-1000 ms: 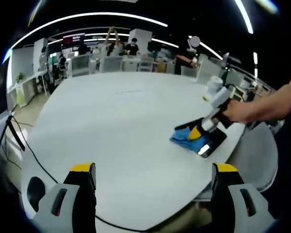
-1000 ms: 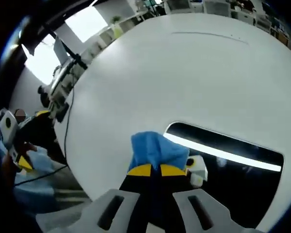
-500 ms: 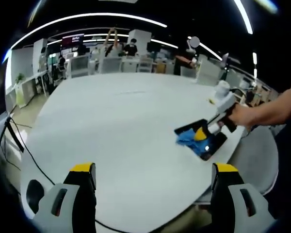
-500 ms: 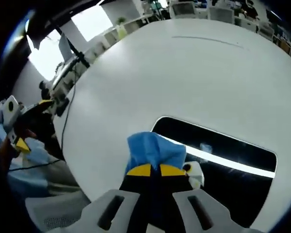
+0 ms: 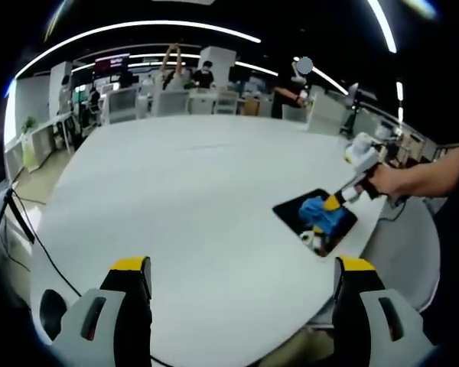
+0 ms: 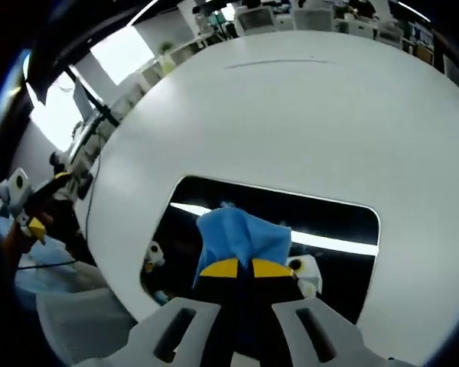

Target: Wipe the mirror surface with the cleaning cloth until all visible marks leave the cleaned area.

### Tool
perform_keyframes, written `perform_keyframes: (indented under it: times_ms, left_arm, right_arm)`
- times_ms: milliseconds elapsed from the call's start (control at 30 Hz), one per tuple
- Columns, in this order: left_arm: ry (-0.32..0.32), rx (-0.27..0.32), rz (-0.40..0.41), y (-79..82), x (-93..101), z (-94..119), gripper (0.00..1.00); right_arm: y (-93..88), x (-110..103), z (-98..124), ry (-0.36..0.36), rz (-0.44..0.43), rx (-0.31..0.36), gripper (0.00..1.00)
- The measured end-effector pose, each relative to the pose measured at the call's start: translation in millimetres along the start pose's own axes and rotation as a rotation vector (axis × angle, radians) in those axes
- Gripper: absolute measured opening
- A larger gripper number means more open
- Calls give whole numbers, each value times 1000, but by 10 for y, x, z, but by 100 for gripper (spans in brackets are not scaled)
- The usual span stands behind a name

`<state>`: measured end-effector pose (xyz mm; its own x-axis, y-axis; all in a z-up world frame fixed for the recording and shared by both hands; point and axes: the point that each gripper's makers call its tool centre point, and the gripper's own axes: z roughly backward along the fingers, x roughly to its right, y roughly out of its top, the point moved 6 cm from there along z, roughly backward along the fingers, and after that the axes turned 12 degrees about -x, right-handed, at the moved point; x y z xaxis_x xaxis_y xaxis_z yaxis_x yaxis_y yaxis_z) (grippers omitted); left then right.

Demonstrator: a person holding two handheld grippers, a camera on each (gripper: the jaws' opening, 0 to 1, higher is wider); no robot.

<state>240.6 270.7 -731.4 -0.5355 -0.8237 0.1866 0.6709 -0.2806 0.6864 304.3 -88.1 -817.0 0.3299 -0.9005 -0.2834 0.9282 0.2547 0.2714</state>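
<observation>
Meanwhile the left gripper (image 5: 243, 283) hangs spread and empty above the table (image 5: 176, 191); the right gripper (image 6: 245, 267) pinches the cloth (image 6: 241, 237) down on the mirror (image 6: 329, 218). Pressing unevenly could slide the unbraced mirror off the table's near edge.

Right gripper (image 6: 245, 267) clamps blue cloth (image 6: 241, 238) on dark mirror (image 6: 321, 222), white table (image 6: 291, 115)
</observation>
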Motion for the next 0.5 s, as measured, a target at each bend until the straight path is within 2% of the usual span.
perform_keyframes:
  times_ms: [267, 500]
  left_arm:
    - [-8, 3, -4, 17, 45, -36, 100]
    - [-9, 9, -6, 38, 75, -48, 100]
  right_arm:
    - [-125, 409, 174, -47, -49, -5, 0]
    - [-196, 596, 257, -96, -88, -15, 0]
